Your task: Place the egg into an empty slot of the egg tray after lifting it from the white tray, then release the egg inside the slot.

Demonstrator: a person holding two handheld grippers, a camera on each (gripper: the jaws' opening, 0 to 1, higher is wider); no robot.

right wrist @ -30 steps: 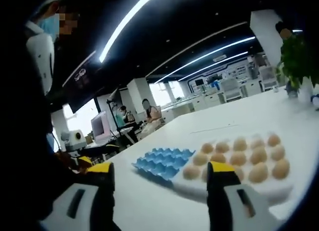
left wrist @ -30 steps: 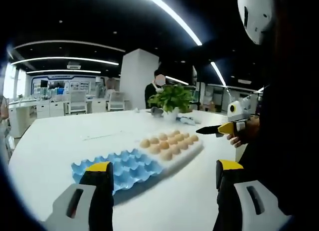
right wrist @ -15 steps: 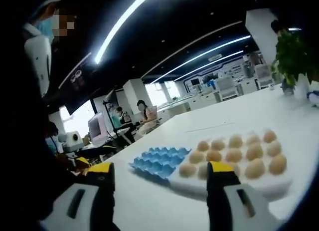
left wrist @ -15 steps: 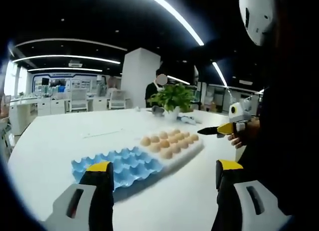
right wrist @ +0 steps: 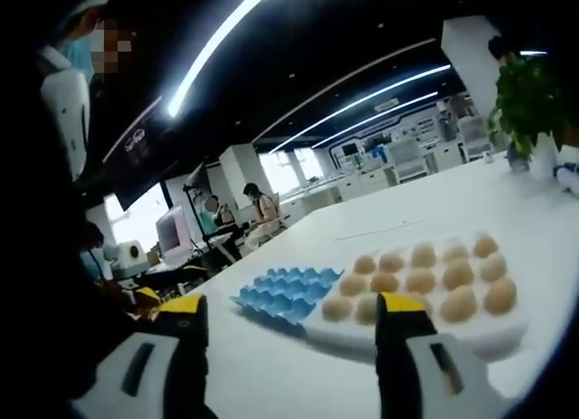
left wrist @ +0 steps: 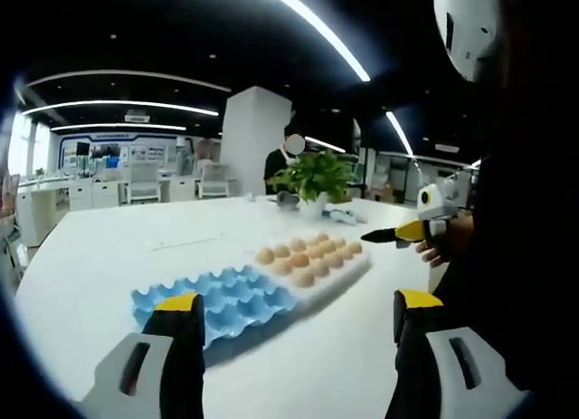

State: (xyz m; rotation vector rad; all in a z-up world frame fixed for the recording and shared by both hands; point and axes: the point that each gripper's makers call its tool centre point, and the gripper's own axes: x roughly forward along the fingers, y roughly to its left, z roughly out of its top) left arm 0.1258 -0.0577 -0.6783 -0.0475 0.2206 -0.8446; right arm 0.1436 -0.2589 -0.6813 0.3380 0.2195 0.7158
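The tabletop [left wrist: 109, 247] carries a blue egg tray [left wrist: 222, 297] with its slots bare, and touching its end, a white tray [right wrist: 493, 338] full of tan eggs [right wrist: 460, 300]. The two trays lie end to end in one long line. Each egg seems to sit bedded in its tray with the rounded top showing; which end is up is too small to tell. Eggs are light, rigid, smooth and brittle, so a soft pinch across the middle, from above, looks safest. Both grippers hover well short of the trays: left gripper [left wrist: 294, 342] fingers spread and bare, right gripper [right wrist: 289, 342] fingers likewise apart, gripping nothing.
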